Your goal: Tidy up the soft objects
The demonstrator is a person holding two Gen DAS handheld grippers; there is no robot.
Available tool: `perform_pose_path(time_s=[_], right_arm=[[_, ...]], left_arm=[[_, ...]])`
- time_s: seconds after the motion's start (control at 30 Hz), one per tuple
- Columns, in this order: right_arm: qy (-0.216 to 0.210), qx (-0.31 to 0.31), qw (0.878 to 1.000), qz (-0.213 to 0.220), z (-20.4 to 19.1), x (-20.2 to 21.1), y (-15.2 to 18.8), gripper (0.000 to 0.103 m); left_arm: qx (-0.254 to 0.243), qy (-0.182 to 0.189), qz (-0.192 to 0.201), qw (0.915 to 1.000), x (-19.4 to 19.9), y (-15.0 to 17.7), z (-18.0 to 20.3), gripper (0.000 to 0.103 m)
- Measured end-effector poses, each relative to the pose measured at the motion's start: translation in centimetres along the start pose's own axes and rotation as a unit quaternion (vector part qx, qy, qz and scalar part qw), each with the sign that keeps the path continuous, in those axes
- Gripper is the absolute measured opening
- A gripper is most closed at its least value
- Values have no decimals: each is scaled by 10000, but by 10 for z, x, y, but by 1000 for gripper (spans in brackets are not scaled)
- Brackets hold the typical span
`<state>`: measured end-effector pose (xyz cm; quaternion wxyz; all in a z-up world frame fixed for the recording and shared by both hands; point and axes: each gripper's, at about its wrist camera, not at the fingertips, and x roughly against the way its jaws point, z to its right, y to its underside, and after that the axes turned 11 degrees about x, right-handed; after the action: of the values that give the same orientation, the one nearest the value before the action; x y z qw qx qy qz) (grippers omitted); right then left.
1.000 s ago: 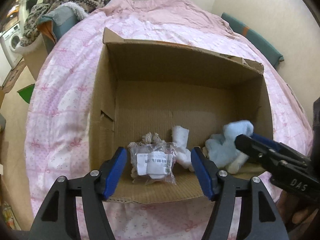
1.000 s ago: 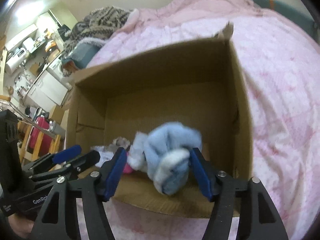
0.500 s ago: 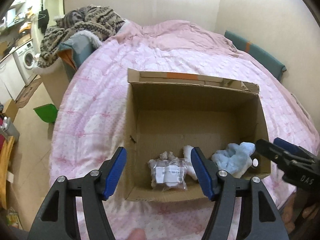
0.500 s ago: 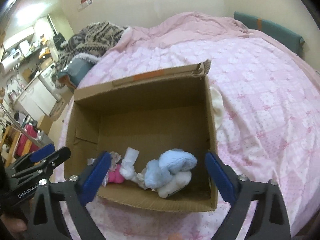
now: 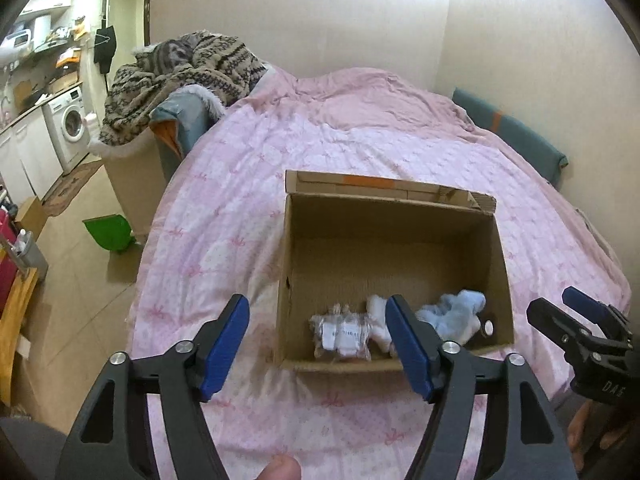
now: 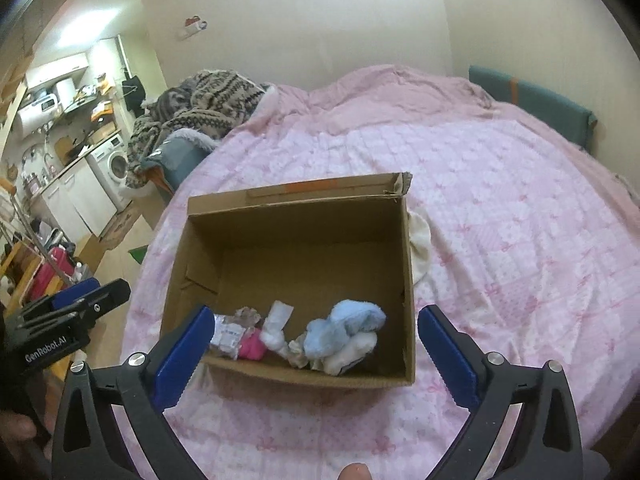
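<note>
Both grippers hung empty above the cardboard box (image 6: 406, 280) on the pink bedspread (image 6: 500, 240), left gripper (image 5: 318, 344) spreading wider, right gripper (image 6: 316, 350) gaping fully, blue plush (image 6: 344, 330) inside.

Both grippers, the left gripper (image 5: 318, 344) and the right gripper (image 6: 312, 354), have black triangular-cutout arms, silver screws and blue pads, with white lettering on their sides.

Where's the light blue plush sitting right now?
In the right wrist view the light blue plush lies inside the cardboard box, near its front right corner, right of the white rolled cloth.
</note>
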<state>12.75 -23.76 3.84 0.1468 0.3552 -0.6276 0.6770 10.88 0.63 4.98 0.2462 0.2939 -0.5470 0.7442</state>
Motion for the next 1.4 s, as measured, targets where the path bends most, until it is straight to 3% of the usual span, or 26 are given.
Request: perform_pose_path(time_s=[0.33,0.47,0.57,1.07,1.4], right_arm=[[168,170,9997,-31,-15,16,29,103],[299,118,9995,37,-18,16,35,103],[328,30,9994,-52,-18,12,42,103],[444,137,9986,-236,-28,-4,50,103],[438,161,9986,-261,-30,-3,51,103]], left_arm=[[36,-184,-86,9998,16,29,-19,77],[141,-143,-54,9998,21,40,-25,92],[108,-139,-36,9998,19,47,-24,96],[89,-262,-57,9996,0,57,-26,98],[83,-128,-14,9999,5,57,-24,98]])
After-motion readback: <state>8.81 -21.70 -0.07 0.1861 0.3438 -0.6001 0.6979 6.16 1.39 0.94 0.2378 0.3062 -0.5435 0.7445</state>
